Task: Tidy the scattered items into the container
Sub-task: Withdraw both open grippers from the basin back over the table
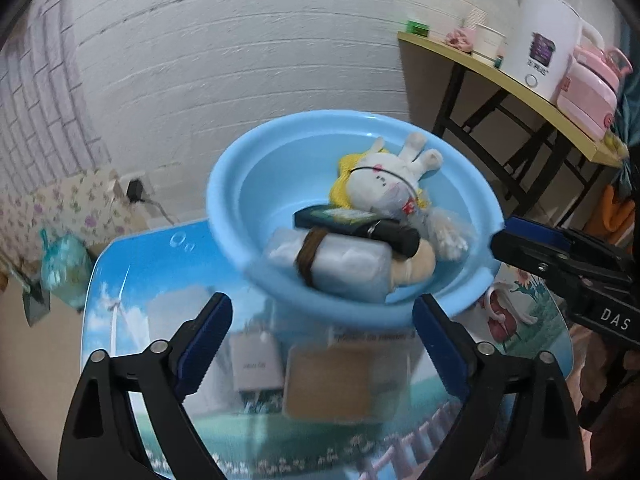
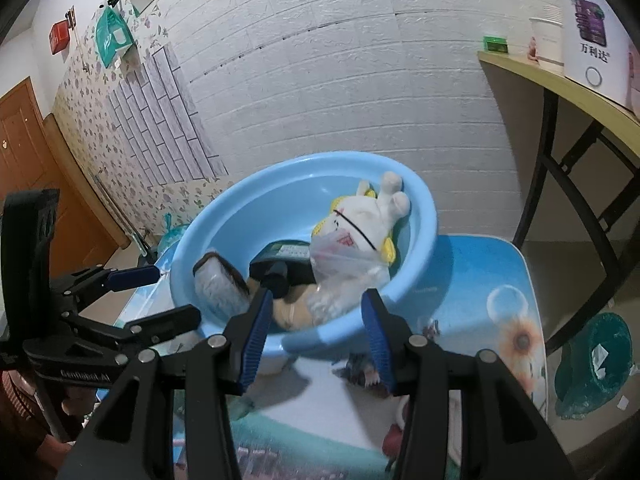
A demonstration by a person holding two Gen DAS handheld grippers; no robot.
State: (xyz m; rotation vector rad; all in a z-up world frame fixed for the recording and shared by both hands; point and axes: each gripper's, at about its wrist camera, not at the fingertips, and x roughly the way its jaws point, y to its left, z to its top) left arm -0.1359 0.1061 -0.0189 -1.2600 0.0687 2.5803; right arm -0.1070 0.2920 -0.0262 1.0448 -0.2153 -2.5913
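Light-blue round plastic basin (image 1: 356, 152) is seen standing on a low table (image 1: 132, 280) with a printed sky-and-meadow top, close to a white brick-pattern wall (image 1: 240, 40). Several things are already held inside it: a white plush rabbit with yellow trim (image 1: 384, 176) lying on its back at the far side, a clear plastic bag (image 2: 344, 256) draped over it, a black cylindrical object (image 1: 394, 236) across the middle, a dark flat box (image 1: 320, 218), and a whitish wrapped pack bound with a brown band (image 1: 332, 260) leaning against the near wall.

On the table, just in front of the basin, a flat tan pad in clear wrapping (image 1: 336, 380) and a small white box (image 1: 256, 364) are seen lying side by side; both are blurred. A small dark object (image 2: 362, 368) is seen on the table before the basin in the right wrist view, too blurred to identify.

The left gripper (image 1: 320, 344) is held above the tan pad and white box with its blue-padded jaws spread wide and nothing gripped. The right gripper (image 2: 316, 340) is held at the near rim of the basin, its jaws partly apart and released, with no object pressed between the pads.

A yellow-topped side table (image 1: 500, 68) with a white kettle (image 1: 540, 36) and paper cups (image 1: 486, 42) is seen at the right.
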